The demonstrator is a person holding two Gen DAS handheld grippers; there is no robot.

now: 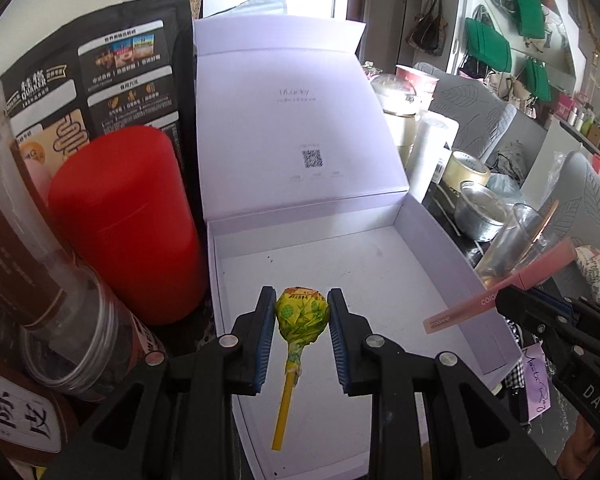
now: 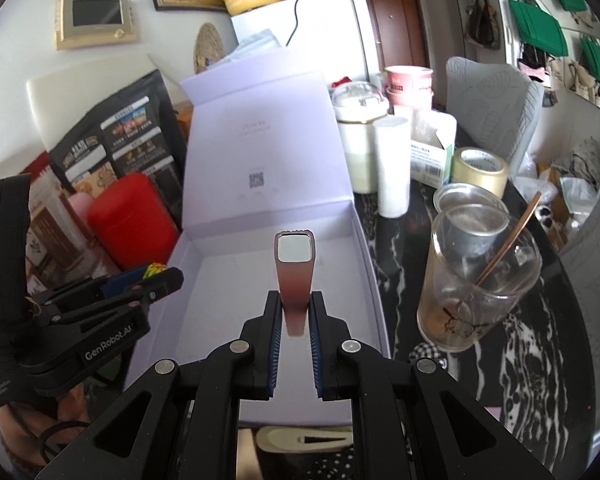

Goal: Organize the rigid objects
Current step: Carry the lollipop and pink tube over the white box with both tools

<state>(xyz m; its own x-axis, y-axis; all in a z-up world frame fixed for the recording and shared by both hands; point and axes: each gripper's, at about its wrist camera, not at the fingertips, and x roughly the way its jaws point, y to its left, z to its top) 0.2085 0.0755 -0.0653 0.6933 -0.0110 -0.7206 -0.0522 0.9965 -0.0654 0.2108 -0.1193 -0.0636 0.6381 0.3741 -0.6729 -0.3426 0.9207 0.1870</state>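
Lollipop [image 1: 301,312] in a yellow-green wrapper sits clamped between the 2 blue pads of the left gripper [image 1: 301,306], its yellow stick pointing back toward the camera. It hangs above the near part of the open white box [image 1: 452,248], whose floor is bare and whose lid stands upright at the far side with a small printed code on it.

The right gripper [image 2: 295,312] is closed tight on a slim pink tube [image 2: 295,280] (some cosmetic item with a silvery square end cap), which juts forward over the same box. In the left wrist view this tube crosses the box's right wall at a slant.

A red cylindrical canister [image 1: 128,220] stands just left of the box, with a dark printed bag [image 1: 100,72] behind it. On the box's right, on the dark marbled table [image 2: 540,360], a clear glass [image 2: 476,280] holds a thin copper-coloured stick, near a roll of tape [image 2: 480,168].
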